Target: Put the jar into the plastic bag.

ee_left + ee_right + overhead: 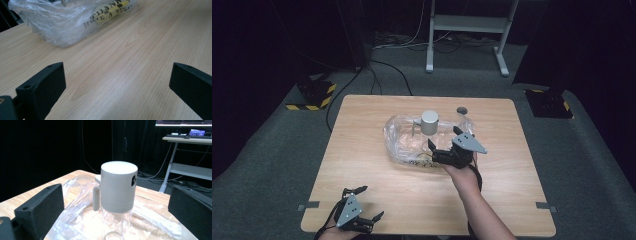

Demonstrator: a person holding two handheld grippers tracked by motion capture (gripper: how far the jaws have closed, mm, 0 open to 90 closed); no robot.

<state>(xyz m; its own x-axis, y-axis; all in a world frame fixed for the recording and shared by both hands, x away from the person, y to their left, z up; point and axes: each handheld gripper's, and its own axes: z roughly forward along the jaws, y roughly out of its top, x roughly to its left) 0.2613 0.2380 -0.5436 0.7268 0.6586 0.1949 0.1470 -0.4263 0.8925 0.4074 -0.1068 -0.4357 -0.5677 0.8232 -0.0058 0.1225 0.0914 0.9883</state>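
Right gripper [443, 143]: it hangs over the near edge of the bag [404, 142], past the middle of the table [362, 150]. Its jaws stand wide apart and hold nothing.
Left gripper [364, 202]: it rests at the near left corner of the table, well apart from the bag. Its jaws are wide too, with only bare wood between them.
Cup [118, 187]: a grey cup with a handle on its left side and a clear lower part. It stands upright in the middle of the bag, or maybe on top of it (I cannot tell which). In the right gripper view it sits just ahead, between the two jaws but not touched.
Bag: clear, crinkled plastic with some yellow print [110, 10] on it, lying flat on the far half of the table.
Done so far: I think the right gripper is lined up with the cup.
Left to do: close on the cup and lift it. Nothing is grabbed yet.
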